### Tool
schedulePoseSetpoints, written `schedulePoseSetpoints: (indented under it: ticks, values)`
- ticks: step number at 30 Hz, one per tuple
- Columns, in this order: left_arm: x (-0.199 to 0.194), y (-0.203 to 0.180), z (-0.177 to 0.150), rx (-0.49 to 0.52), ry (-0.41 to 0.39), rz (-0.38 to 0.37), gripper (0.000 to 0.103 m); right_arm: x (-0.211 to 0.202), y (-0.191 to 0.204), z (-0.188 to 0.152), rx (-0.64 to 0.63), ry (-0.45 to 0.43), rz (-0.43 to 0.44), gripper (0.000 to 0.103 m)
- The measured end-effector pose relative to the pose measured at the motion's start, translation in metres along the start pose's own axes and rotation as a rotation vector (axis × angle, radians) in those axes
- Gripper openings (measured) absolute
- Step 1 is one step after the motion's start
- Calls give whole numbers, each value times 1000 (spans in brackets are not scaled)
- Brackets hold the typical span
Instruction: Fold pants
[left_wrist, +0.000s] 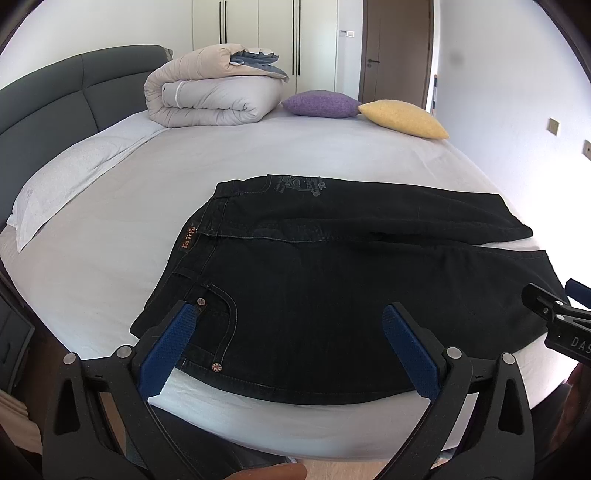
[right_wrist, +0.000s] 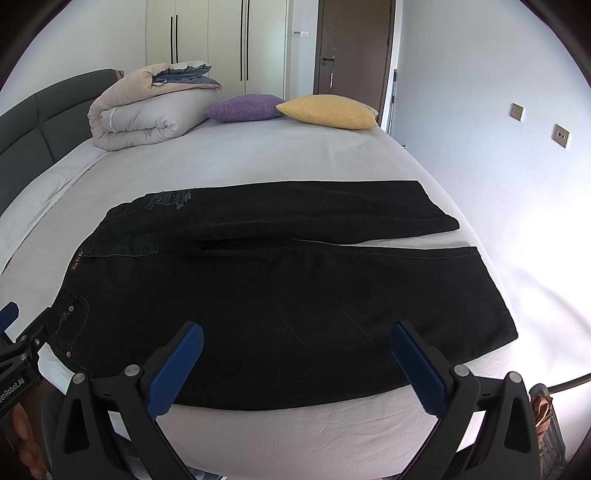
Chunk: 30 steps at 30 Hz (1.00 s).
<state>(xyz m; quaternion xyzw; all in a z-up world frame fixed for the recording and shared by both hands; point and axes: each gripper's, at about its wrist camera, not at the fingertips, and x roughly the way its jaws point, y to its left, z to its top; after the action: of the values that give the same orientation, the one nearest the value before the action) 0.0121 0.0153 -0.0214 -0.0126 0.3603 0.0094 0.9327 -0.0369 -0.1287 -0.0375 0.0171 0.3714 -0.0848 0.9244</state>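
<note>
Pants flat on bed, left view shows pocket rivets, both jaws wide, empty.

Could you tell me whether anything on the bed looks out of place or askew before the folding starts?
Nothing looks wrong. The black pants lie flat on the bed, legs slightly parted, and both grippers hang open above the near edge.

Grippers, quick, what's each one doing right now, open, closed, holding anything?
Left gripper: open, empty, above the pants near the waist.
Right gripper: open, empty, above the near leg.
</note>
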Motion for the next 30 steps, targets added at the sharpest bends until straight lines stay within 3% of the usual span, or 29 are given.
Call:
schedulePoseSetpoints:
  ticks: [30]
  values:
    - [7, 0, -2, -2, 22, 26, 103, 0, 5, -3, -7, 10, 2, 103]
